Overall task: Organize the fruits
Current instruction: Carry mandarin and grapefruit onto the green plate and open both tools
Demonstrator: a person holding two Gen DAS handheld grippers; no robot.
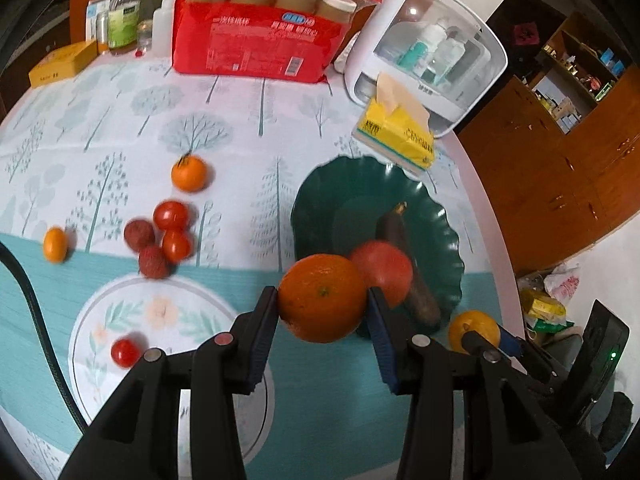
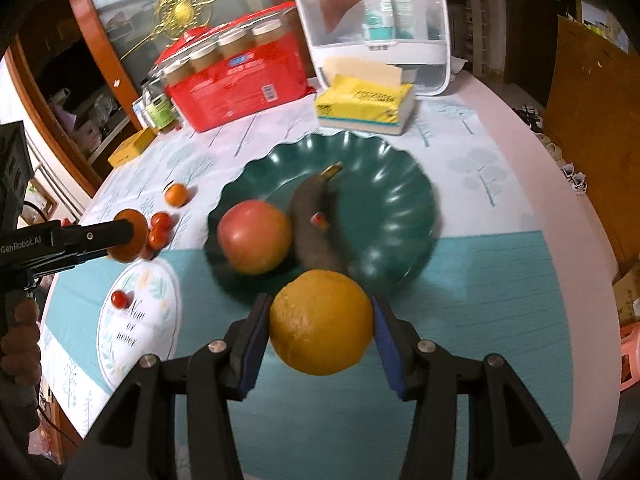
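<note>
My left gripper is shut on an orange and holds it above the table, left of the green plate. My right gripper is shut on a yellow-orange orange at the plate's near edge. The plate holds an apple and a dark, overripe banana. Loose on the cloth lie a mandarin, cherry tomatoes, lychees and a kumquat. The white floral plate holds one cherry tomato.
At the back stand a red pack with jars, a white cosmetics case, a yellow tissue pack, bottles and a yellow box. The round table's edge curves on the right.
</note>
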